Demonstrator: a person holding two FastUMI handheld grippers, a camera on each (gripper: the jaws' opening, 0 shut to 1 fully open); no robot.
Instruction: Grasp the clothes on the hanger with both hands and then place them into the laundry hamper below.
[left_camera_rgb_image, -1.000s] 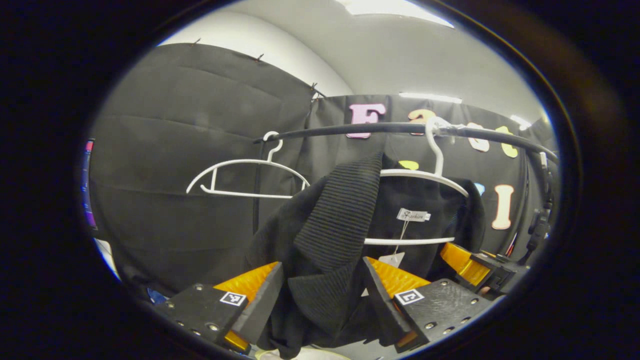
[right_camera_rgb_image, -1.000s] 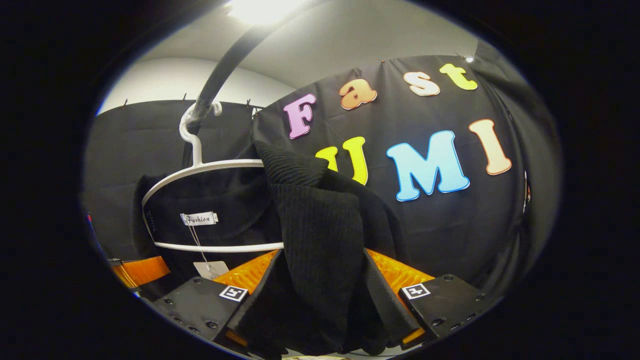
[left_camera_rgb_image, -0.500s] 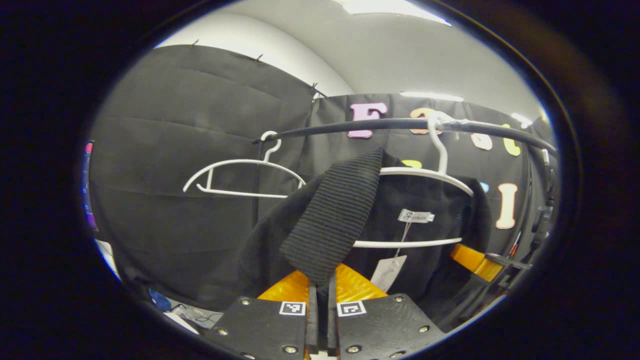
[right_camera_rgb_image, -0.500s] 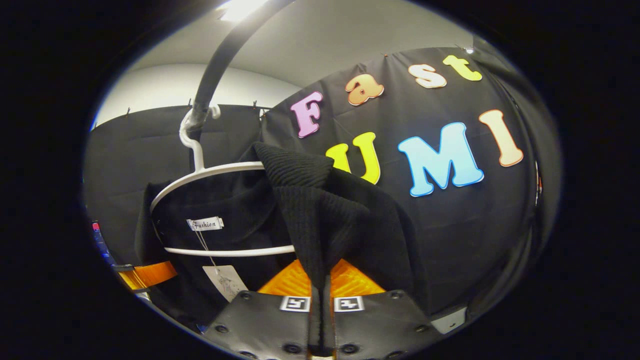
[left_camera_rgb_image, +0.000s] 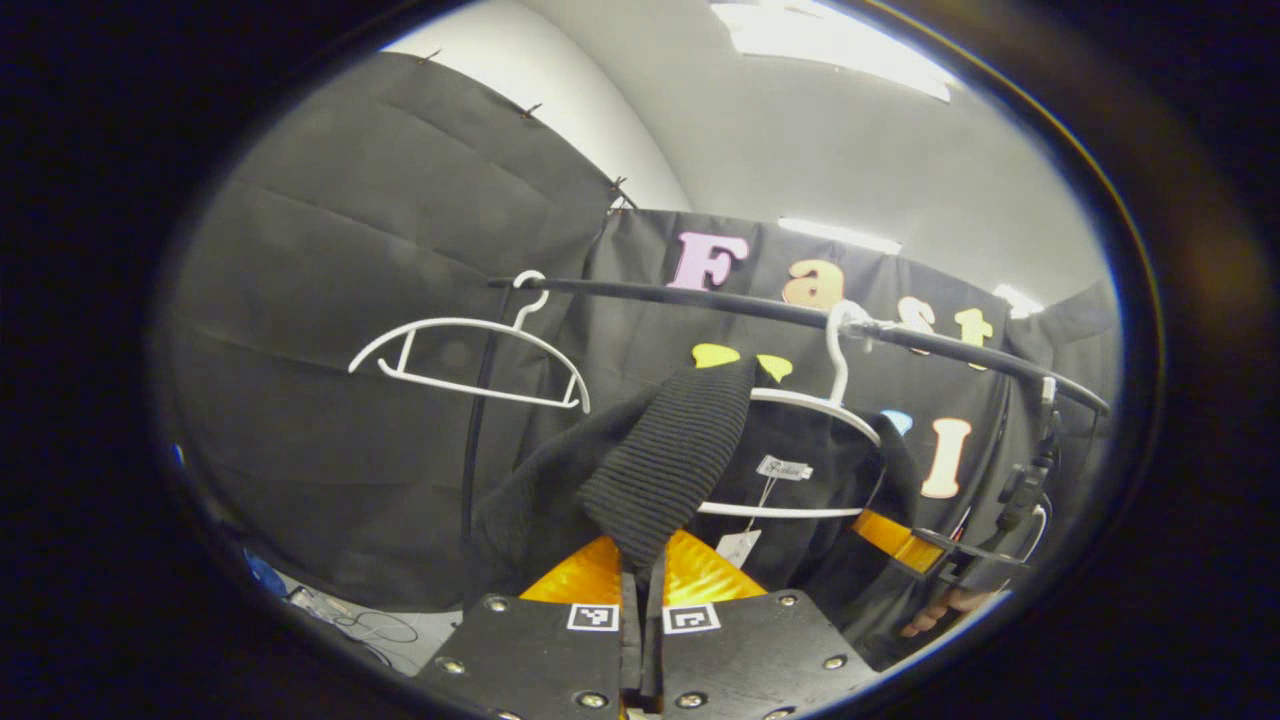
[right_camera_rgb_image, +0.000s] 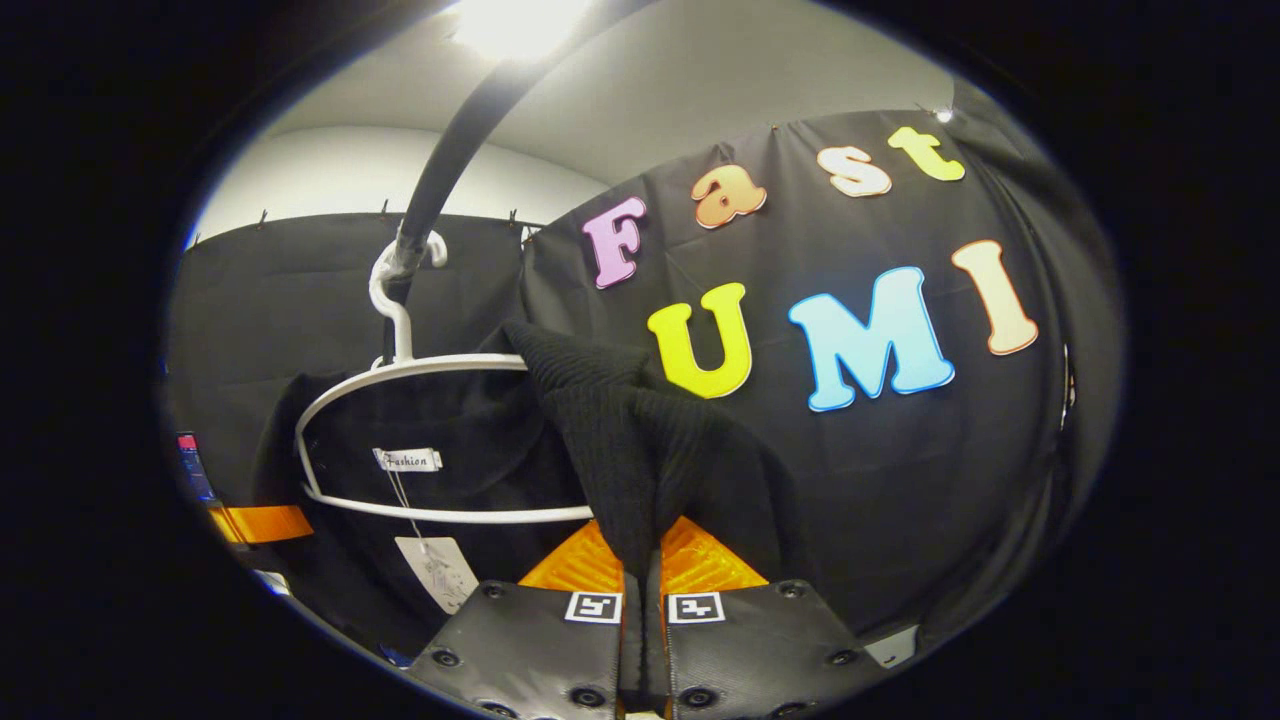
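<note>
I am seeing the black garment (left_camera_rgb_image: 660, 470) hanging on a white hanger (left_camera_rgb_image: 800, 400) straight ahead of my left gripper (left_camera_rgb_image: 640, 590), whose fingers are clenched on a ribbed fold of it. My right gripper (right_camera_rgb_image: 640, 585) is pinching the garment (right_camera_rgb_image: 620, 440) at its other shoulder in the same way, both fingers pressing the knit. The lower part of the garment is dropping out of sight behind my fingers in both views, so I cannot make out its hem or anything below it. In the left gripper view, the right gripper (left_camera_rgb_image: 935, 555) and a few fingertips of the hand (left_camera_rgb_image: 935, 615) holding it are showing at the far right edge, cut off. I am counting two hangers on the black rail (left_camera_rgb_image: 700, 295): the loaded one and a bare one (left_camera_rgb_image: 465, 355) up and to the left, with open room between them. Two tags are dangling inside the collar: a sewn label (right_camera_rgb_image: 407, 459) and a paper tag (right_camera_rgb_image: 437, 572).
</note>
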